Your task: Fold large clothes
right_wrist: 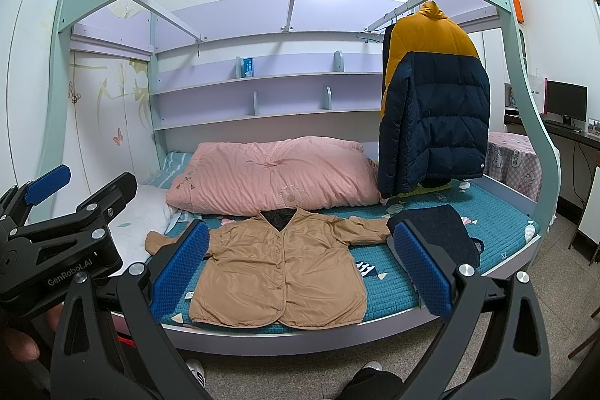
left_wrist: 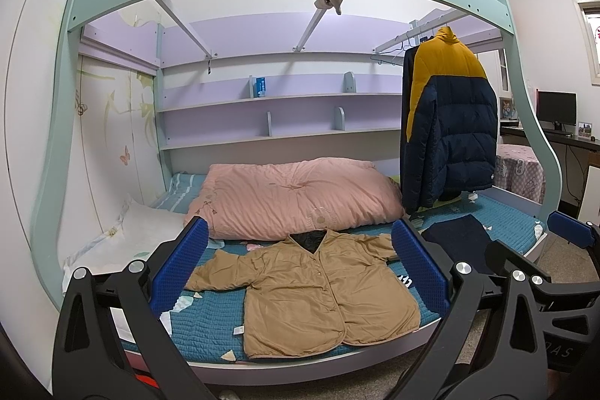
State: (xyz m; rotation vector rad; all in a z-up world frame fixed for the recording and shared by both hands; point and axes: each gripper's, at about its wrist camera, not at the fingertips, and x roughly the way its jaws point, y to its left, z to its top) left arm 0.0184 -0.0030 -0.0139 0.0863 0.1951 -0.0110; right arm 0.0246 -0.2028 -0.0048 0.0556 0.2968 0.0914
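Grippers raised before the bed, both spread wide and empty.

Left gripper (left_wrist: 300, 268) and right gripper (right_wrist: 302, 268) each hold their blue pads far apart, touching nothing. Tan jacket (right_wrist: 279, 272) lies flat, front up and sleeves out, on the teal mattress (right_wrist: 390, 291) near its front edge, below the pink quilt (right_wrist: 273, 175) and left of a dark garment (right_wrist: 438, 227).

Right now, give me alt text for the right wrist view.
A tan jacket lies spread flat, front up, on a teal bed, framed by the open right claw. Behind it sit a pink quilt and a hanging yellow-and-navy puffer coat; the left claw shows at left.
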